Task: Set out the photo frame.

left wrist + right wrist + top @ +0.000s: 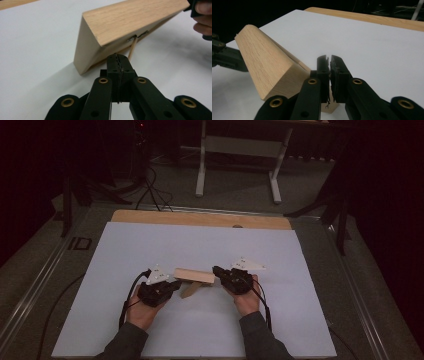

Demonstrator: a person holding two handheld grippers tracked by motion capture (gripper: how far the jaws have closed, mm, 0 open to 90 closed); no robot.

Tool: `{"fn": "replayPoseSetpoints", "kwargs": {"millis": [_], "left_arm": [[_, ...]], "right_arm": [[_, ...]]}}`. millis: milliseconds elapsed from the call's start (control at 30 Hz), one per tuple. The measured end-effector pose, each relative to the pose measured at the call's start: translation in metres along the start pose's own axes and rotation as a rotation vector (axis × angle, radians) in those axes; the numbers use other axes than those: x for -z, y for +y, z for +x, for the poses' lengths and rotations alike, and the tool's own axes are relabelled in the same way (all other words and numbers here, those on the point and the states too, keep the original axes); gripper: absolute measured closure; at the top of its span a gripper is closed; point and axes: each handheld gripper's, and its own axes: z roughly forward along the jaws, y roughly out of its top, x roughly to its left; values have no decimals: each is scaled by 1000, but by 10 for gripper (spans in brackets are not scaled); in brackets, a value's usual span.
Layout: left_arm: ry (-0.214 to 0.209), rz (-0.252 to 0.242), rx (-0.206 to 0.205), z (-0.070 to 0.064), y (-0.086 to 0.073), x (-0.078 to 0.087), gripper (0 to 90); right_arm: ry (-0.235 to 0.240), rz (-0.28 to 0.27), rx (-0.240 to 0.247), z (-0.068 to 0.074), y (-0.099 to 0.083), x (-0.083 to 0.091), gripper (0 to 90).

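A light wooden frame [194, 275] stands tilted on the white sheet between my two grippers, with a thin brown prop [190, 290] hinged under it. In the left gripper view the frame [125, 22] rises just beyond my left gripper [117, 57], whose jaws are shut right under its lower edge, beside the prop [132, 47]. My left gripper [172, 285] is at the frame's left end. My right gripper [216, 270] is at its right end. Its jaws [329, 58] are pressed almost together over the end corner of the frame [267, 62], with wood showing below them.
A white sheet [200, 245] covers the wooden table, whose bare edge [200, 218] runs along the far side. A white-legged table [240, 150] and cables stand on the floor behind. A hand [203, 17] holds the right gripper.
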Motion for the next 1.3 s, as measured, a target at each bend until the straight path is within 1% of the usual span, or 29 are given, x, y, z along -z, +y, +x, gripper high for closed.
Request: {"fn": "replayPoseSetpoints", "kwargs": {"millis": [133, 367, 400, 867, 1300], "left_arm": [[15, 3, -9, -1, 2, -3, 896], [23, 6, 1, 1, 4, -9, 897], [24, 9, -4, 1, 4, -9, 897], [22, 11, 1, 3, 6, -12, 897], [17, 6, 0, 0, 8, -12, 897]], "right_arm": [[-5, 3, -8, 0, -2, 0, 846], [-8, 4, 1, 0, -3, 0, 847], [-9, 3, 2, 0, -3, 0, 850], [-1, 8, 16, 1, -4, 0, 868], [-5, 14, 31, 3, -6, 1, 877]]}}
